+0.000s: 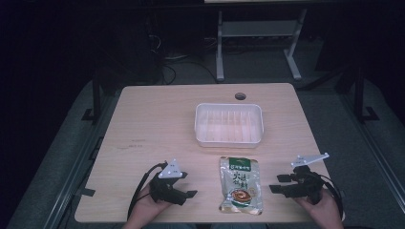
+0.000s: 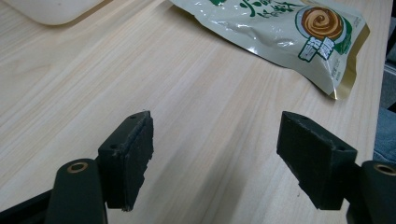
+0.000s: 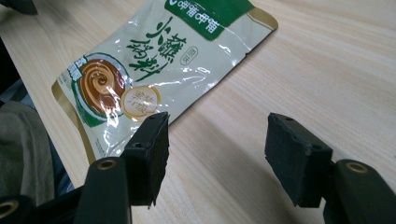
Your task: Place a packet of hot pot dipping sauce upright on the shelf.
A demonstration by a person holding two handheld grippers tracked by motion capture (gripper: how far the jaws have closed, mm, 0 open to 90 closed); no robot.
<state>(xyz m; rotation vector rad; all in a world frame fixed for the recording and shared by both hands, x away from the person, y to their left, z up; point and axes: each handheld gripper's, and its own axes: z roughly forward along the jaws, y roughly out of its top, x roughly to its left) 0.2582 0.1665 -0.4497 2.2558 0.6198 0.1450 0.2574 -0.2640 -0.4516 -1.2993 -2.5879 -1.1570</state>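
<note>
- Sauce pouch point(image 1: 240, 185) is lying flat on the wooden table point(image 1: 153, 124), near its front edge, between the 2 handheld grippers and touching neither
- Its green-topped end is pointing toward the white plastic tray point(image 1: 229, 124), which is sitting just beyond it near the middle of the table, apart from the pouch
- Left gripper point(image 1: 188, 185) is hovering just left of the pouch, its jaws standing wide apart with nothing but bare tabletop between them in the left gripper view point(image 2: 215, 158)
- Right gripper point(image 1: 279, 183) is waiting on the pouch's other side, jaws likewise spread with nothing between them; in the right gripper view point(image 3: 217, 156) 1 jaw is overlapping the pouch's lower edge in the picture, though whether it is touching the foil cannot be told
- Printed bowl picture on the pouch is facing up, at the end nearest the person, in the right gripper view point(image 3: 154, 74) and in the left gripper view point(image 2: 280, 32)
- A person's hands are holding both grippers, coming in from the bottom of the high view
- A round cable hole point(image 1: 240, 96) is showing at the table's far edge, behind the tray
</note>
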